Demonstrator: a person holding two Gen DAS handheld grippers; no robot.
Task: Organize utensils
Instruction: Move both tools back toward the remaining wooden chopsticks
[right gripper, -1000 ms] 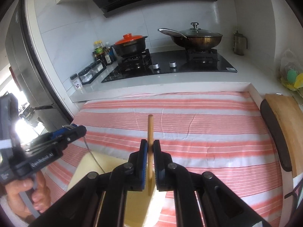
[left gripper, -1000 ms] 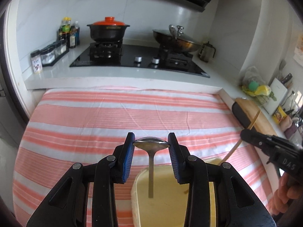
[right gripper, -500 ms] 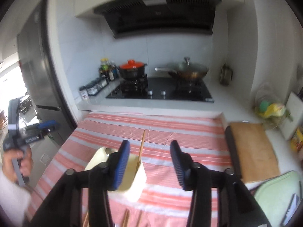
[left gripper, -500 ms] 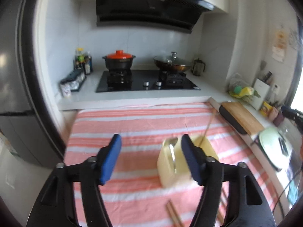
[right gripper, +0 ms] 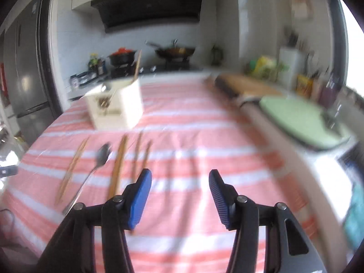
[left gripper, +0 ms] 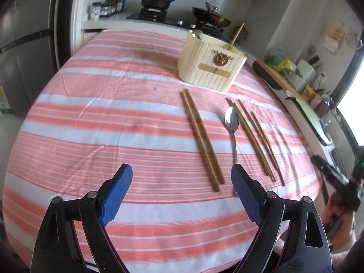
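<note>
Left gripper [left gripper: 179, 177] hangs above the striped cloth [left gripper: 102, 122] with jaws spread wide, holding nothing. Ahead of it lie a pair of chopsticks [left gripper: 200, 138], then a spoon [left gripper: 232, 125] — bowl toward the holder — then more loose chopsticks [left gripper: 257, 136] to its right. The cream utensil holder [left gripper: 209, 68] stands beyond them, one spoon and one chopstick upright inside. Right gripper [right gripper: 179, 188] — jaws likewise parted and empty — hovers over the cloth right of the utensils; that view is blurred.
</note>
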